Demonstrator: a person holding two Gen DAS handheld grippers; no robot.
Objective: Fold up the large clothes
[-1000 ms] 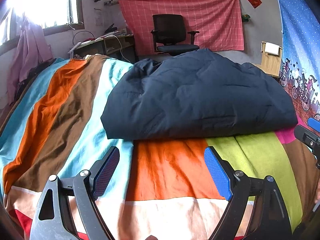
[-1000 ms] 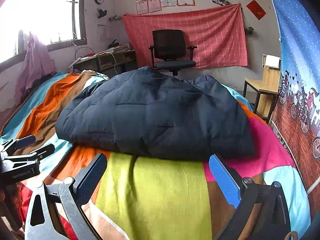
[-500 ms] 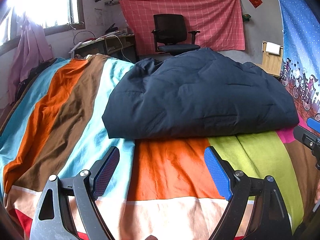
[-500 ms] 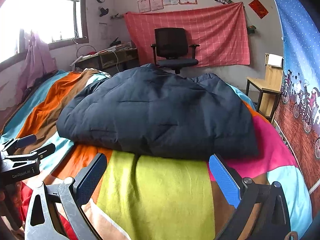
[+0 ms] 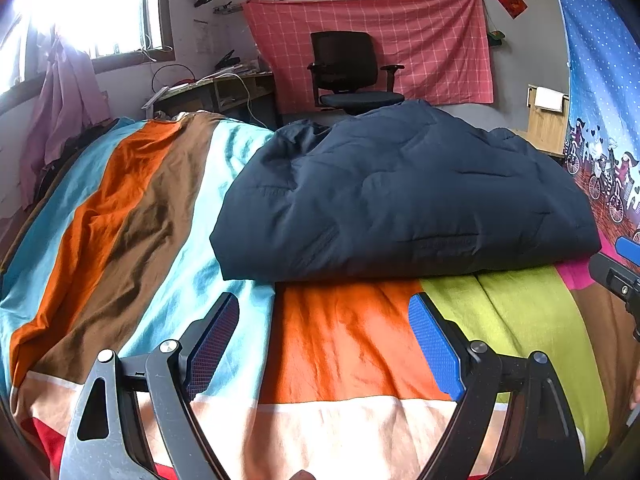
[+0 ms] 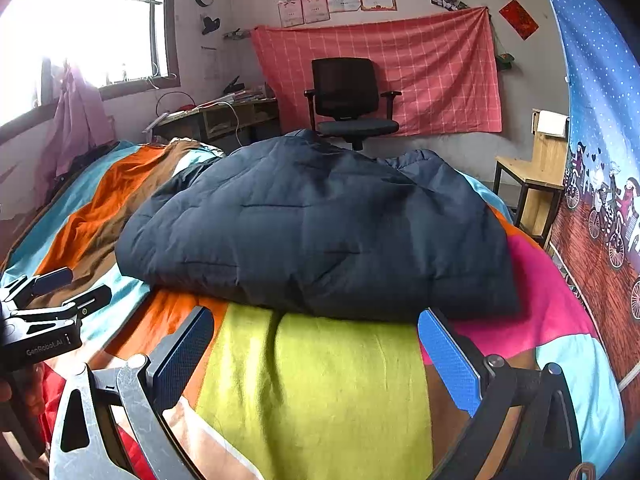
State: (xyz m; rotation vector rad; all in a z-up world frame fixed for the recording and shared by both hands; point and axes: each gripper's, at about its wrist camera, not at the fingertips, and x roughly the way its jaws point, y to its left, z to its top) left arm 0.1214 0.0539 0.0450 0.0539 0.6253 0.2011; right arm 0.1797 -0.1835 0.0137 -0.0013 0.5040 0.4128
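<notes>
Both pairs of fingers are held spread and empty, the left gripper [image 5: 324,344] and right gripper [image 6: 316,354] poised short of the folded coat [image 5: 400,200], which is laid bulkily on the striped bedspread [image 5: 132,220], seemingly ready for another fold

surface: bed [image 5: 132,216], striped multicolour cover | on it: folded navy padded jacket [image 5: 400,200], lying flat
</notes>
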